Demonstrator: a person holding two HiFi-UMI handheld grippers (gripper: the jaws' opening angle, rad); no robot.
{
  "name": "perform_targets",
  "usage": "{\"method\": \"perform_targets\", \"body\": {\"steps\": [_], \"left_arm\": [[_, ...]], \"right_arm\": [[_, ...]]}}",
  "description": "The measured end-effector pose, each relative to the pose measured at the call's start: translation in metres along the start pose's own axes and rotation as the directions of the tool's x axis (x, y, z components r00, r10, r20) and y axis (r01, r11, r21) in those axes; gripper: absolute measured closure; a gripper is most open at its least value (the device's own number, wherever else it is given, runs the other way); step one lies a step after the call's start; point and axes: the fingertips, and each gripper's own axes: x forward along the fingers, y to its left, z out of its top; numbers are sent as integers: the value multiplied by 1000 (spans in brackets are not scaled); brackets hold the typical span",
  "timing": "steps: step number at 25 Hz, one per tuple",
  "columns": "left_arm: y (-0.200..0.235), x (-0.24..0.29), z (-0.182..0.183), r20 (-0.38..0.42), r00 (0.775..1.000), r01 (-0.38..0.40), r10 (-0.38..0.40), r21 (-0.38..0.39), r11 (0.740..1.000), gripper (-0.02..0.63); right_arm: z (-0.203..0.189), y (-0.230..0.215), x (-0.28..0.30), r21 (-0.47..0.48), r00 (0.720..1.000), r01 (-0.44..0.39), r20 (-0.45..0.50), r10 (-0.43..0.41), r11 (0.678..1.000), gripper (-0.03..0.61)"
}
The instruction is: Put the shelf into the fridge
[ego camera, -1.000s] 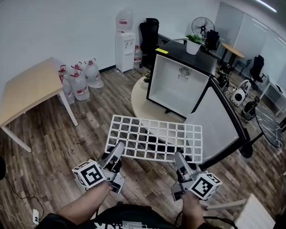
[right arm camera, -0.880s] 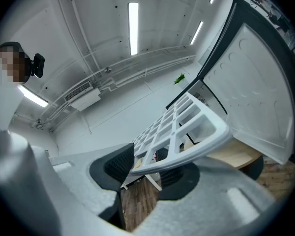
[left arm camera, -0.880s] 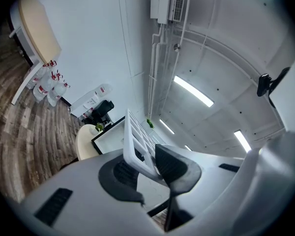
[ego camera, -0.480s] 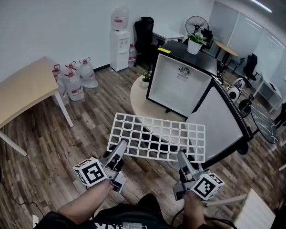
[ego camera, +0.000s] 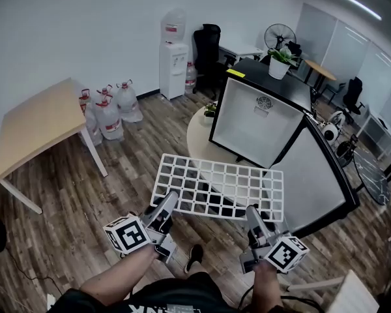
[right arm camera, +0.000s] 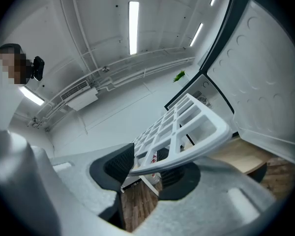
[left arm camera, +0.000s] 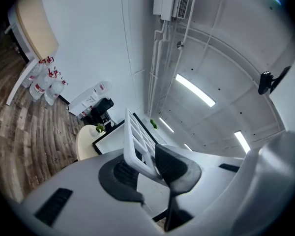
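Wooden floor (ego camera: 72, 207) spreads wide to our left. We hold the white plastic grid shelf (ego camera: 215, 188) before the open black fridge (ego camera: 257, 119), left tool (ego camera: 169, 203) and right tool (ego camera: 253, 215) each clamped on its near edge.

Plank floor and two tables bearing the room's things

The wood-plank floor (ego camera: 72, 207) is carrying a pale wooden table (ego camera: 36, 126) at the left, with water bottles (ego camera: 111, 113) standing just beside its leg and a water dispenser (ego camera: 173, 60) standing against the wall. A round pale table (ego camera: 199, 142) is bearing the fridge (ego camera: 260, 122), whose top is holding a potted plant (ego camera: 278, 64).
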Motion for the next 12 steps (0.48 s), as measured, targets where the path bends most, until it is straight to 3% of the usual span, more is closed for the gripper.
{"method": "perform_targets", "body": {"steps": [12], "left_arm": [[31,92,21,-40,999,-13,13,-10,1000,528]], "right_arm": [[44,-58,63,9,1000,18,-3,-18,1000,440]]}}
